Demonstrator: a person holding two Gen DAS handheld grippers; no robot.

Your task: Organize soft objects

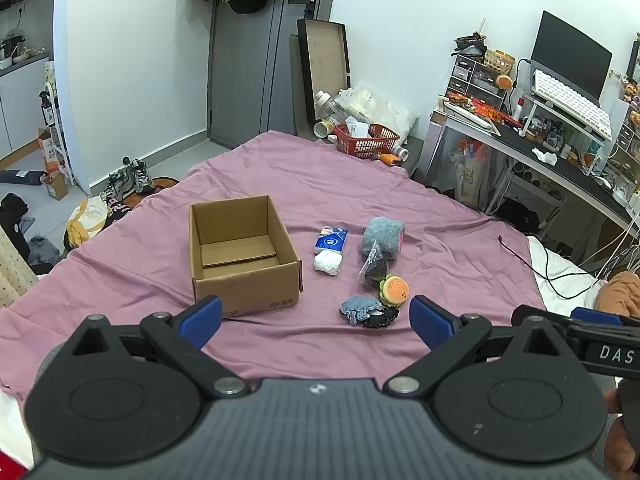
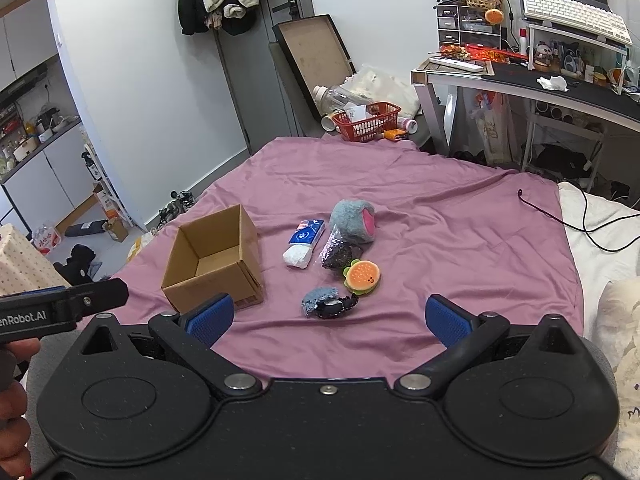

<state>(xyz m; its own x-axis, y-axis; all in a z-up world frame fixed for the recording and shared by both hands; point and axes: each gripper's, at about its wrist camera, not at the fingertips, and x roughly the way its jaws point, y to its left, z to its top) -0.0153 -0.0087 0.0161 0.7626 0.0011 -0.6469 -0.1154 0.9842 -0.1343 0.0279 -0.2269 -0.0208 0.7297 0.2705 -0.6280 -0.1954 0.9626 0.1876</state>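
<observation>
Tools: left tool, right tool wide open, holding nothing.

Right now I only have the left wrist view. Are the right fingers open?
Observer: Yes. The right gripper is wide open, with nothing between its fingers.
Operator: What is on the grey roll's right end?
Observer: The roll has a flat pink end face there.
Operator: Which way up is the burger?
Observer: The burger lies bun-up and shows a small smiley face.
</observation>
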